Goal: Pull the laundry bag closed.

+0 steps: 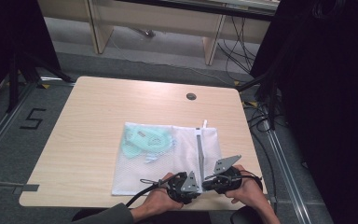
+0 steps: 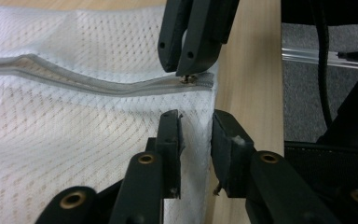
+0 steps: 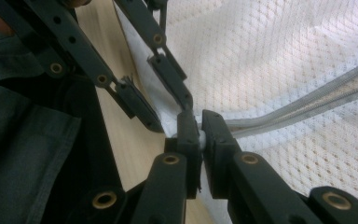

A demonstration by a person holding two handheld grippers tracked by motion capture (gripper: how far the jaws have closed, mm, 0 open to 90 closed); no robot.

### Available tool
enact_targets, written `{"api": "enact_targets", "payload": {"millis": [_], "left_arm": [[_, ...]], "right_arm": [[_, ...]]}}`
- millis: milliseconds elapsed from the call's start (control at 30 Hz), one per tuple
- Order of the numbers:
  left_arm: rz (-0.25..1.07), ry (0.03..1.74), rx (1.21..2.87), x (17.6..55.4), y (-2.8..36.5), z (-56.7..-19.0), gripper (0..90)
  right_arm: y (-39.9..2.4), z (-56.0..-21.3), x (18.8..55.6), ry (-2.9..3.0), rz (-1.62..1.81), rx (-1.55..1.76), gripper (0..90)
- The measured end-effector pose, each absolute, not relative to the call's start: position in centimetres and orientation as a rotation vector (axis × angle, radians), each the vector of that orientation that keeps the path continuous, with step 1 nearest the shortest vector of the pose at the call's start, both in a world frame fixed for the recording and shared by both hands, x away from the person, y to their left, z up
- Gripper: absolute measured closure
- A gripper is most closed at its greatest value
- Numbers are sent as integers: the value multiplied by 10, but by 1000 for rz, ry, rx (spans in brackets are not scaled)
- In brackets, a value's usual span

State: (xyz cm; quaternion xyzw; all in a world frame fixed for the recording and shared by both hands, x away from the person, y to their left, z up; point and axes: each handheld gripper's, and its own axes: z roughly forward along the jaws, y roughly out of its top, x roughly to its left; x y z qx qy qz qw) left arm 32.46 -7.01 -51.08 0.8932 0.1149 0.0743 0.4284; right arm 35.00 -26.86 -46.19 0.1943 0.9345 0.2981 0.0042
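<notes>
A white mesh laundry bag [image 1: 168,163] lies flat on the table [image 1: 88,121] with pale teal items [image 1: 144,140] inside its far left part. A grey zipper [image 1: 199,149] runs down its right side to the near edge. My right gripper [image 3: 199,122] is shut on the metal zipper pull [image 2: 189,79] at the zipper's near end. In the left gripper view, my left gripper [image 2: 196,128] straddles the bag's corner just beside that pull. Its jaws stand apart with mesh between them, not pinched. Both grippers [image 1: 203,183] meet at the bag's near right corner.
The table's near edge runs right under both hands, and its right edge [image 2: 261,70] lies close beside the bag. A round cable hole [image 1: 191,96] sits at the back of the tabletop. Black cables [image 1: 261,116] and dark stands crowd the floor at right.
</notes>
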Motion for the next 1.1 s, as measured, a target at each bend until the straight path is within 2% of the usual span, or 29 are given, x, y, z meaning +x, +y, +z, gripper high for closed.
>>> {"api": "enact_targets", "payload": {"millis": [33,100,300,400,633,800,1100], "left_arm": [[198,230,2284,327,-69,-509,747],[178,258,2268,326,-72,-511,749],[181,240,2275,327,-73,-512,855],[207,186,2309,328,-71,-510,881],[207,167,2310,326,-71,-510,887],[184,200,2242,324,-71,-512,888],[162,185,2264,324,-70,-512,890]], "right_arm": [[-269,-462,350,2931,935,607,867],[-268,-462,350,2938,931,603,867],[-267,-462,350,2939,926,618,867],[-266,-462,351,2938,923,612,867],[-265,-465,353,2947,912,609,867],[-267,-467,357,2952,917,594,866],[-264,-472,364,2984,837,610,866]]}}
